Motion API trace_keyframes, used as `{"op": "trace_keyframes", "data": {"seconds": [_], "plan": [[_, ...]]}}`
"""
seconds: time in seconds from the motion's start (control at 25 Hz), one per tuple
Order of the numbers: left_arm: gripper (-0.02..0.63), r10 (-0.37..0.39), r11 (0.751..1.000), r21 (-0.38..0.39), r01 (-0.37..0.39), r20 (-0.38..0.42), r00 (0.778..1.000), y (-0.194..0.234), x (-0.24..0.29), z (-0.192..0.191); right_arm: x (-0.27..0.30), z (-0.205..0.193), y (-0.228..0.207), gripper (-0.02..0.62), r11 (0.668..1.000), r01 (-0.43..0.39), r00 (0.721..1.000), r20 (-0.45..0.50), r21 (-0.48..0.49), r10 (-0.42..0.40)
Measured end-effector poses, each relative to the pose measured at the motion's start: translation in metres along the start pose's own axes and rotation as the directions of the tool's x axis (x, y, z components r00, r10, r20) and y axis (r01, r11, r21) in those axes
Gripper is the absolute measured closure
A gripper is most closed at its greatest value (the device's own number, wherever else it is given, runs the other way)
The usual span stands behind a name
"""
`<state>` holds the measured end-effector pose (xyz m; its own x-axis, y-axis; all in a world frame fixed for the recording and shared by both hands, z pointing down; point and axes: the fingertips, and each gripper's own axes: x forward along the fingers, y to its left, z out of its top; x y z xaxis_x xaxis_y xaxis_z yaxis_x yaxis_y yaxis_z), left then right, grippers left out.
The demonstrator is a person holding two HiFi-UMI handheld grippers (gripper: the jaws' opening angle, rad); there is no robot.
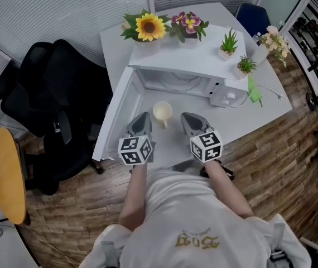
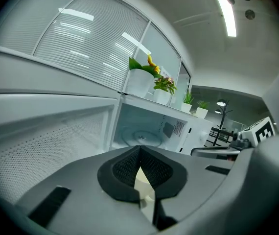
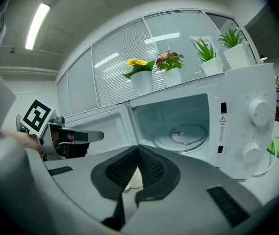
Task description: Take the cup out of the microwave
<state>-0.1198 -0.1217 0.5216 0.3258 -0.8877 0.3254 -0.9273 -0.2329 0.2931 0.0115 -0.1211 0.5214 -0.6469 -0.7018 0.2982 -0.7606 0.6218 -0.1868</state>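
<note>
A cream cup (image 1: 162, 113) stands on the white table in front of the open microwave (image 1: 189, 77), whose cavity holds only its glass turntable (image 3: 182, 134). My left gripper (image 1: 140, 123) is shut and empty just left of the cup. My right gripper (image 1: 190, 123) is shut and empty just right of it. Neither touches the cup. In the left gripper view the cup (image 2: 143, 186) shows through the closed jaws; in the right gripper view the cup (image 3: 133, 178) peeks out the same way.
The microwave door (image 1: 114, 111) swings open to the left. Potted flowers (image 1: 147, 29) and small plants (image 1: 228, 43) sit on top of and behind the oven. A black office chair (image 1: 47, 99) stands left of the table (image 1: 265, 108), a yellow stool (image 1: 5, 175) farther left.
</note>
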Motion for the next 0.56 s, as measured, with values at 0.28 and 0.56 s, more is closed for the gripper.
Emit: {"op": "trace_keyframes", "data": {"seconds": [0.28, 0.56], "plan": [[0.592, 0.004, 1.0, -0.005, -0.004, -0.005, 1.0, 0.0011, -0.0026, -0.0042, -0.001, -0.0032, 0.0017, 0.584, 1.0, -0.005, 1.0, -0.003, 0.004, 0.005], [0.592, 0.012, 1.0, -0.013, -0.012, 0.002, 1.0, 0.0061, -0.005, -0.0057, -0.002, -0.0061, 0.0043, 0.584, 0.999, -0.014, 1.0, 0.001, 0.035, 0.014]]}}
